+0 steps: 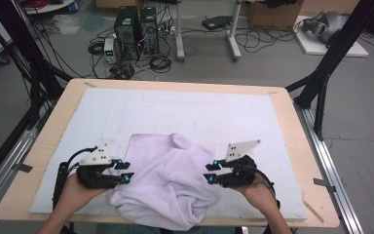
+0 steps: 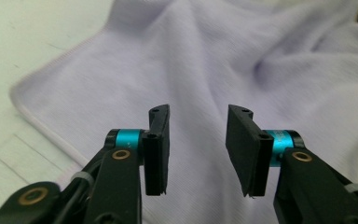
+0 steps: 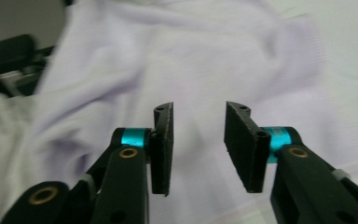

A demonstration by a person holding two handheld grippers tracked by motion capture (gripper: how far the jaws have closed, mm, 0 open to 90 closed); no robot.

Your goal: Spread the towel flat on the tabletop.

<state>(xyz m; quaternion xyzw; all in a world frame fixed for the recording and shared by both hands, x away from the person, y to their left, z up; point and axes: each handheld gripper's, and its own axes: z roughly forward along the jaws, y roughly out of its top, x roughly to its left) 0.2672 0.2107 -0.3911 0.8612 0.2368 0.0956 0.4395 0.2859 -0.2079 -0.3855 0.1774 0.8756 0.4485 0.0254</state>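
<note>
Soft, light towel crumpled on table; left gripper and right gripper flank it, part-open, empty; best grasped at its hemmed corners.

Pale lilac towel of mine is lying rumpled and bunched near the counter's front edge, hem corner flat at left.

Both tools apart, jaws parted

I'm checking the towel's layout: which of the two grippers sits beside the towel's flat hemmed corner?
The left gripper. Its own view shows the lavender towel's hemmed edge lying flat; the right gripper faces bunched folds.
</note>
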